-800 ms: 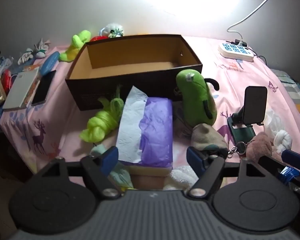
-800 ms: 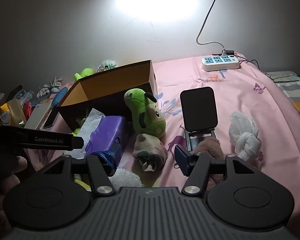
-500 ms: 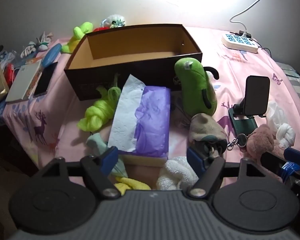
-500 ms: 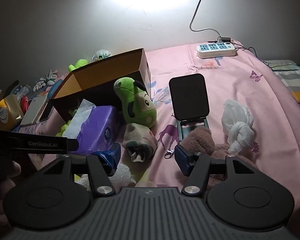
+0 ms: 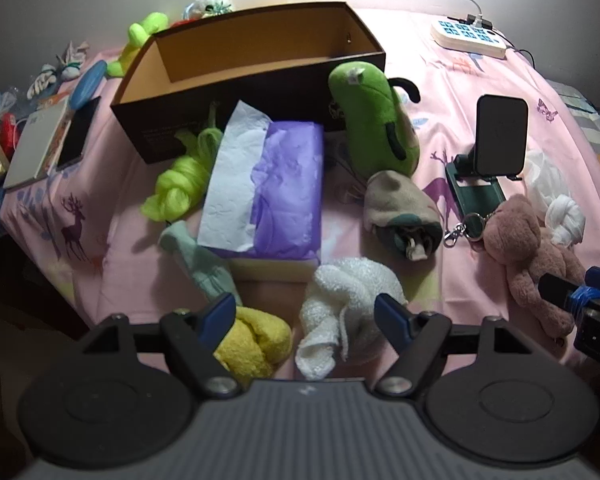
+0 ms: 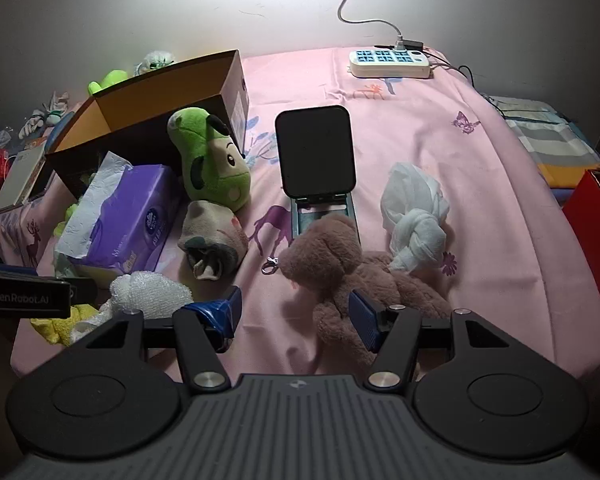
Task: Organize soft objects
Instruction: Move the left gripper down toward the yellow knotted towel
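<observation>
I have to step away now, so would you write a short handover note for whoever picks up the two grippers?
Left gripper: open, holding nothing, above the white fluffy cloth and the yellow cloth.
Right gripper: open, holding nothing, at the pink plush bear.
Brown box: open, nothing visible inside.
On the pink sheet in front of the box: tissue pack, green plush, rolled beige cloth, neon green yarn, knotted white cloth.
Done: nothing is boxed.
Left: all the soft things; the bear or the white fluffy cloth look the nearest picks.
</observation>
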A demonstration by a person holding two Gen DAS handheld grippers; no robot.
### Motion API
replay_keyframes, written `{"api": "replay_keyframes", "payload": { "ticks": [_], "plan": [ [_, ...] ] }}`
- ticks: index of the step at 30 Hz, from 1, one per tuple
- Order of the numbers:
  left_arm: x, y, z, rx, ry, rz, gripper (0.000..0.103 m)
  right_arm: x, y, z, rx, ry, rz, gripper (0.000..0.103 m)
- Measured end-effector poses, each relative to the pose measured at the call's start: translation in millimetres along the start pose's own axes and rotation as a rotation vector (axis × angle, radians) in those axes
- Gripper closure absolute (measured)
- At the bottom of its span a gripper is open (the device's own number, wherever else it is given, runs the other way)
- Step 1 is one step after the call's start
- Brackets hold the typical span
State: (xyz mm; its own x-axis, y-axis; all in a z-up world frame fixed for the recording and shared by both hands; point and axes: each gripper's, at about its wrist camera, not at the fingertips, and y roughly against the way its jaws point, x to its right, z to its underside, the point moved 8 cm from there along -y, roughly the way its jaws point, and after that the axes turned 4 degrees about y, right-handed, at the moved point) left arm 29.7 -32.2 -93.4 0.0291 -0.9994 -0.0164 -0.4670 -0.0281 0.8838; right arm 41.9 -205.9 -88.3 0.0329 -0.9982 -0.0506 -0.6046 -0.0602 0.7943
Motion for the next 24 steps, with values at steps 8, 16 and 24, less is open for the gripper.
{"api": "replay_keyframes", "payload": {
  "ticks": [8, 16, 24],
  "plan": [
    [6.2, -5.2, 5.3, -0.056, -0.002, 0.035, 0.026, 4.7, -0.3, 3.9, -0.029, -0.031, 0.018, 0.060],
    [9.7, -0.2, 3.0, -0.055, -0.021, 0.067, 0.026, 10.7, 4.5, 0.7, -0.019, -0.055, 0.041, 0.060],
    [17.4, 3.9, 5.8, -0.076, -0.084, 0.129, 0.026, 23.5, 15.2, -0.7, -0.015, -0.058, 0.080, 0.059]
  ]
}}
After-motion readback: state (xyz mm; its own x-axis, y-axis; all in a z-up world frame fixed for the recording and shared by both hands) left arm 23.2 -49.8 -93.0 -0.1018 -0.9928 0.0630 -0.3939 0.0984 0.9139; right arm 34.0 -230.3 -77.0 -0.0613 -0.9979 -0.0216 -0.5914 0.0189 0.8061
